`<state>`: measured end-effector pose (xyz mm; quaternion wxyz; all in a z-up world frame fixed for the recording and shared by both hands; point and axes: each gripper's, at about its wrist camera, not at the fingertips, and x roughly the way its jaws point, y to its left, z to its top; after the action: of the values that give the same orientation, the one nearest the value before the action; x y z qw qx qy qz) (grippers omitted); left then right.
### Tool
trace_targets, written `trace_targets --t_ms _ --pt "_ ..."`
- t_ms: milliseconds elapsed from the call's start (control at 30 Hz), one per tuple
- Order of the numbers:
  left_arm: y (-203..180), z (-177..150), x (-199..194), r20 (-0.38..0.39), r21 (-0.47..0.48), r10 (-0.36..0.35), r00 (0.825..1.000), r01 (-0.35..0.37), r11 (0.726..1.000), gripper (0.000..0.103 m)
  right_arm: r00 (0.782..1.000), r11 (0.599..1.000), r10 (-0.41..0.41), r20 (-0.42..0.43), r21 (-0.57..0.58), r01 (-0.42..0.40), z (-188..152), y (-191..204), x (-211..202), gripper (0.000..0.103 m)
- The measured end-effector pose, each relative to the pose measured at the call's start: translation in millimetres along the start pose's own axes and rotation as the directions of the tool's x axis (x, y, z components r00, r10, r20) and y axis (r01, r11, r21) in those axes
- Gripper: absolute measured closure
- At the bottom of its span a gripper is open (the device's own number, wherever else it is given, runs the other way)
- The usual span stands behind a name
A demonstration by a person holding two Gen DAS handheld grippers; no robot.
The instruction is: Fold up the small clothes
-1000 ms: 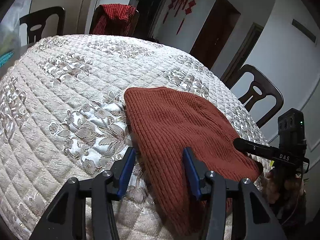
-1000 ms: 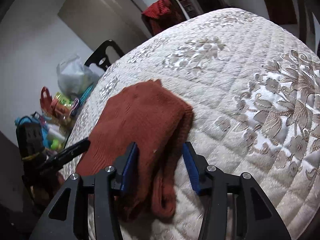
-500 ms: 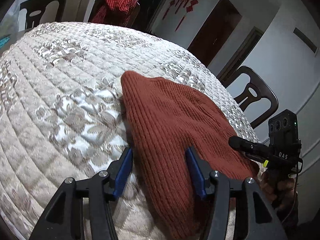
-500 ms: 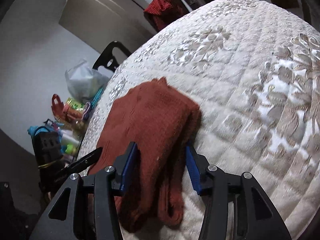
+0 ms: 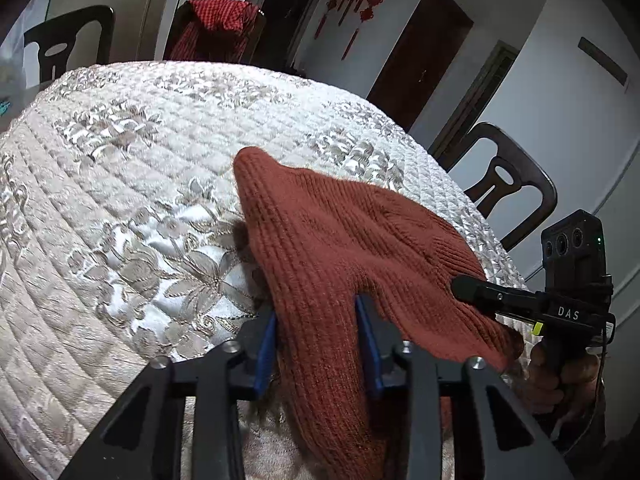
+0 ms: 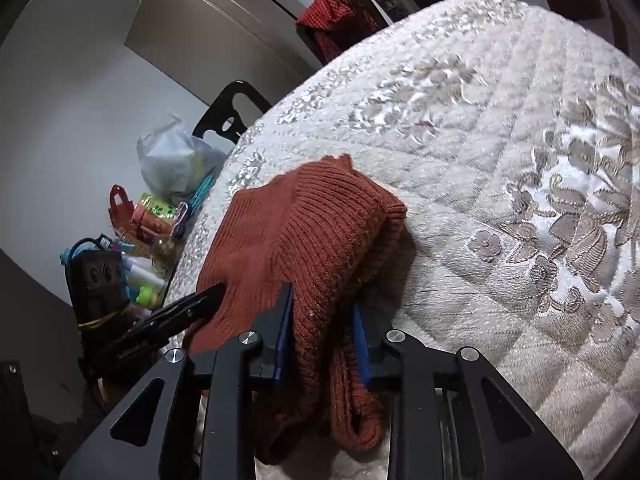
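Currently, the left tongs (image 5: 316,338) are closing on the near edge of the rust-brown knitted garment (image 5: 340,240), with a bunched fold of knit filling the gap between the two blue pads (image 5: 265,350); the pads are pressing on the fabric from both sides. The right tongs (image 6: 322,332) are likewise closing, and a thick roll of the same garment (image 6: 320,232) is sitting between their blue pads (image 6: 285,336), clamped there. In the left wrist view the right tongs (image 5: 472,290) are reaching in from the right edge, their black fingertip lying against the garment's right border, and a hand (image 5: 560,376) is gripping the handle below.

The garment is lying near the closest edge of the round worktop (image 5: 120,160), and its near part is being drawn up toward both tongs while its far corner is resting flat. Its near end is hanging over the worktop rim in the right wrist view. A quilted cream cover with a floral pattern (image 6: 540,220) is covering the worktop.

Dark chairs (image 5: 508,184) are standing around the worktop, one of them carrying a red checked cloth (image 5: 216,24). Beyond the left rim, in the right wrist view, a plastic bag (image 6: 172,160) and assorted coloured items (image 6: 148,220) are lying together.
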<state>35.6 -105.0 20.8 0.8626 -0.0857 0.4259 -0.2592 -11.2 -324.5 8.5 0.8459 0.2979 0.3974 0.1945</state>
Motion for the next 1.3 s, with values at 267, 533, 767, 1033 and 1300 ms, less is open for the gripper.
trace_targets --t_ms 267,533,767,1033,1300 --pt "9.6 4.9 -28.0 0.050 0.026 0.015 0.999 -0.016 1.000 0.068 0.999 0.997 0.046 0.005 -0.069 -0.046 5.2 36.9 7.8 0.077" --pt "56.8 16.7 -55.9 0.098 -0.013 0.094 0.991 -0.093 0.996 0.068 0.993 0.987 0.106 -0.054 -0.115 -0.112 25.3 71.3 63.2 0.077" --pt "115.3 36.1 -74.5 0.124 -0.057 0.165 0.978 -0.159 0.986 0.068 0.981 0.974 0.155 -0.118 -0.148 -0.171 46.5 109.1 128.7 0.077" --pt "171.4 59.2 -81.2 0.138 -0.092 0.206 0.969 -0.195 0.977 0.068 0.975 0.969 0.168 -0.148 -0.160 -0.191 66.6 137.5 183.8 0.077" --pt "215.0 64.8 -57.8 0.091 -0.140 0.222 0.971 -0.208 0.968 0.067 0.978 0.985 0.112 -0.174 -0.110 -0.133 75.6 121.0 220.2 0.076"
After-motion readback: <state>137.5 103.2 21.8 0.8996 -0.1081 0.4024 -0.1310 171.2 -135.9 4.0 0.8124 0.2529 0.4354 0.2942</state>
